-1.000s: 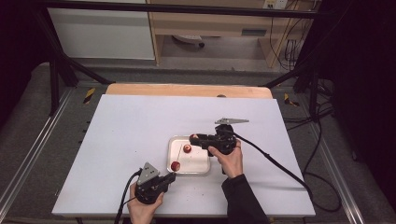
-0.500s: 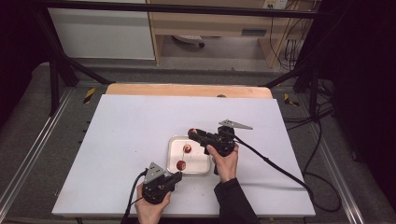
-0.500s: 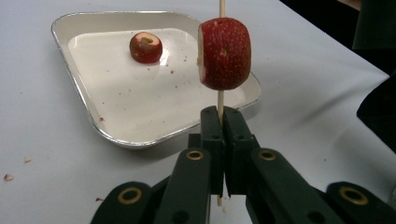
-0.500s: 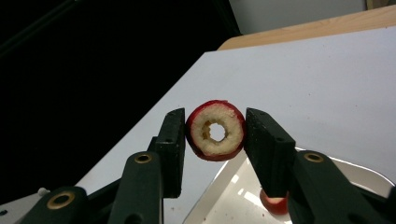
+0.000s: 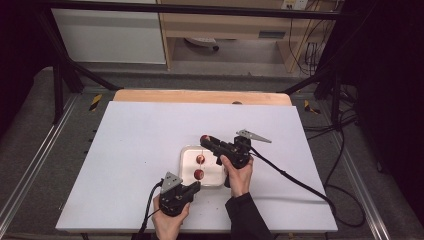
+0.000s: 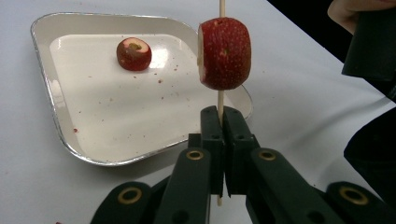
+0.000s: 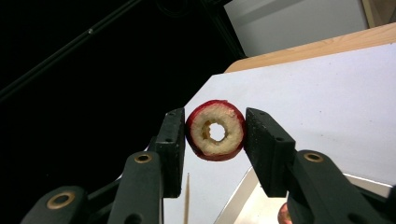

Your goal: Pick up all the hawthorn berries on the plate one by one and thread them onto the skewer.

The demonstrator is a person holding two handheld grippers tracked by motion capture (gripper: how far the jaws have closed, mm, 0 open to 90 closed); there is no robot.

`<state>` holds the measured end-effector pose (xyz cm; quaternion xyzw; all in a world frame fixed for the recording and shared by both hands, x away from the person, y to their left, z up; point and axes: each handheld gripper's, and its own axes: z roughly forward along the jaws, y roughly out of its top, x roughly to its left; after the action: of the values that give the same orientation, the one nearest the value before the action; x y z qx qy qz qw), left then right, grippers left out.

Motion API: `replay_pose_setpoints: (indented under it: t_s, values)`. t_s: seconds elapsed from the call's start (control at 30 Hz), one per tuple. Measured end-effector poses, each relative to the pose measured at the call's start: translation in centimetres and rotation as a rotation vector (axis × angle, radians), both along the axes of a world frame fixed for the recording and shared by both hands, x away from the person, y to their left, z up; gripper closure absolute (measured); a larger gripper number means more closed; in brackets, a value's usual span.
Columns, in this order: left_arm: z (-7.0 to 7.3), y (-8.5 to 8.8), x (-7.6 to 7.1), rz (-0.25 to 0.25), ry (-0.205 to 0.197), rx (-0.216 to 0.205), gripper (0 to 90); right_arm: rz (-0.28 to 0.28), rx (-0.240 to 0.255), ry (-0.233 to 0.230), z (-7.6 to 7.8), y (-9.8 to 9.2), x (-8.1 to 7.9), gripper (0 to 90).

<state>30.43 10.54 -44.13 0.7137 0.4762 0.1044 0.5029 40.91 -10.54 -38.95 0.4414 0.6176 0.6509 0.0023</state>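
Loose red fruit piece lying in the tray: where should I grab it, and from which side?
Grip the fruit piece across its rounded red sides, coming from above. It lies on the flat tray floor with its cored hole up, so the skin offers two opposite faces.

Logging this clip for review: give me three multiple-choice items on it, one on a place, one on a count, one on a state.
1. Where is the loose fruit piece?
A. on the white tray
B. on the bare table
C. on the wooden board

2. How many fruit pieces sit on the skewer?
A. none
B. one
C. three

3. What is the right hand-held gripper doing?
A. resting open on the table
B. clamping the tray rim
C. gripping a cored fruit slice

Key: 1 A, it lies on the tray floor. 2 B, a single threaded piece sits above the left hand-held gripper. 3 C, both jaws press the ring-shaped slice.
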Motion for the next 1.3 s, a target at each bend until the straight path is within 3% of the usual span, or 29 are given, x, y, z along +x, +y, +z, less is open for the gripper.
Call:
replay_pose_setpoints:
  t_s: [0.37,1.0,1.3]
  values:
    - [0.03,-0.43,0.32,0.005,0.008,-0.008,88.3,0.002,0.028,-0.003,0.00,0.15,-0.32,59.9]
    - [0.14,-0.32,0.39,0.011,0.007,-0.017,88.3,0.013,0.025,-0.013,-0.11,0.24,-0.57,59.9]
    - [0.23,-0.32,0.44,0.024,0.021,-0.049,88.2,0.014,0.023,-0.013,-0.45,0.48,-0.68,59.9]
